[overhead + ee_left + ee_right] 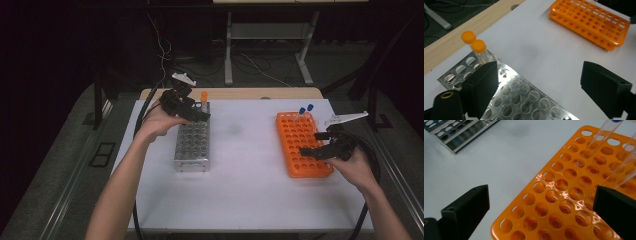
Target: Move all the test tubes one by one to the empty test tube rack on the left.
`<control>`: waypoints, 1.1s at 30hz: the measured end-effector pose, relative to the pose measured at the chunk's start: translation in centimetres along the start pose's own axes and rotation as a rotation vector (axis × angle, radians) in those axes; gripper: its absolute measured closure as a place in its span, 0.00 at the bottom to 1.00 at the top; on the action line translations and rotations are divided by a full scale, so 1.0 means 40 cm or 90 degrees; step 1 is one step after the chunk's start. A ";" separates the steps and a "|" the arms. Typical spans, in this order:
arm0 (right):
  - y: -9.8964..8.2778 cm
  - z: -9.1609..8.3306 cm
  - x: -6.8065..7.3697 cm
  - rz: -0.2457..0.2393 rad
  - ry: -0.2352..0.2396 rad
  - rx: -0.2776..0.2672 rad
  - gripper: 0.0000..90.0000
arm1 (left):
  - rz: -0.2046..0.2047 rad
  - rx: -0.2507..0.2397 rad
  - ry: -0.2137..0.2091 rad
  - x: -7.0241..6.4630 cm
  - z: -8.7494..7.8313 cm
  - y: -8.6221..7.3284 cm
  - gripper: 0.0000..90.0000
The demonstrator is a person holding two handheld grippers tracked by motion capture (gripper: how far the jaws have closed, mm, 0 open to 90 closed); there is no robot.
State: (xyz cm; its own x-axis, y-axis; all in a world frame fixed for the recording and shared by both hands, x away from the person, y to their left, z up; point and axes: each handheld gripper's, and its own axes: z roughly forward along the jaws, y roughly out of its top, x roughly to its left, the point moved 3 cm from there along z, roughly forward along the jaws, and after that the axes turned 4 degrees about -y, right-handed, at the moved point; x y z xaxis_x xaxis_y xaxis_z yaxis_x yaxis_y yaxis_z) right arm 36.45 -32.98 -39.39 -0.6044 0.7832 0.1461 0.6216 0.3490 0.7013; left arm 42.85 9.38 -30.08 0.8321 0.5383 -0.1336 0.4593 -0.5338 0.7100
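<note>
Left gripper [539,87] agape over metal rack [524,100], orange-capped tubes [478,46] just beyond

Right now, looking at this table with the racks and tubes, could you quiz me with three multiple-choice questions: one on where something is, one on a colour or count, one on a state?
1. Where do the orange-capped tubes stand?
A. in the metal rack
B. in the orange rack
C. flat on the table

2. How many blue-capped tubes stand in the orange rack?
A. none
B. two
C. five

3. How are the left gripper jaws?
A. clamped on a tube
B. shut on nothing
C. open, holding nothing

Answers: 1 A, both rise from holes at the metal rack's far end. 2 B, two blue caps show at its far end. 3 C, a wide gap with bare table between.
</note>
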 end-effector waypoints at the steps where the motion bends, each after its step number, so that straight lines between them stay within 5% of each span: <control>1: 0.001 0.000 -0.003 0.001 -0.001 0.001 0.00 | 0.002 -0.004 0.000 -0.008 -0.003 -0.004 0.13; 6: 0.003 0.007 -0.027 0.008 -0.011 0.008 0.00 | 0.009 -0.011 -0.001 -0.050 -0.012 -0.026 0.00; 17: 0.004 0.029 -0.077 0.039 -0.044 0.019 0.00 | 0.022 -0.057 -0.018 -0.122 -0.031 -0.075 0.00; 22: 0.003 0.039 -0.103 0.048 -0.057 0.023 0.07 | 0.030 -0.051 -0.029 -0.141 -0.024 -0.099 0.00; 29: -0.002 0.053 -0.143 0.062 -0.102 0.018 0.37 | 0.033 -0.035 -0.036 -0.149 -0.007 -0.121 0.00; 33: -0.004 0.055 -0.155 0.065 -0.103 0.006 0.51 | 0.028 -0.037 -0.038 -0.147 -0.002 -0.126 0.00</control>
State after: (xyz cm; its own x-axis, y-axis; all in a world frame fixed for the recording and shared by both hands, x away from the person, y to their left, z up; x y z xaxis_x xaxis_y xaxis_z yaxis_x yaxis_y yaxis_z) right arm 41.19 -36.75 -41.94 -0.4502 0.8871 0.1021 0.6813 0.2673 0.6814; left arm 35.63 8.94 -32.82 0.8691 0.4741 -0.1408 0.4041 -0.5165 0.7549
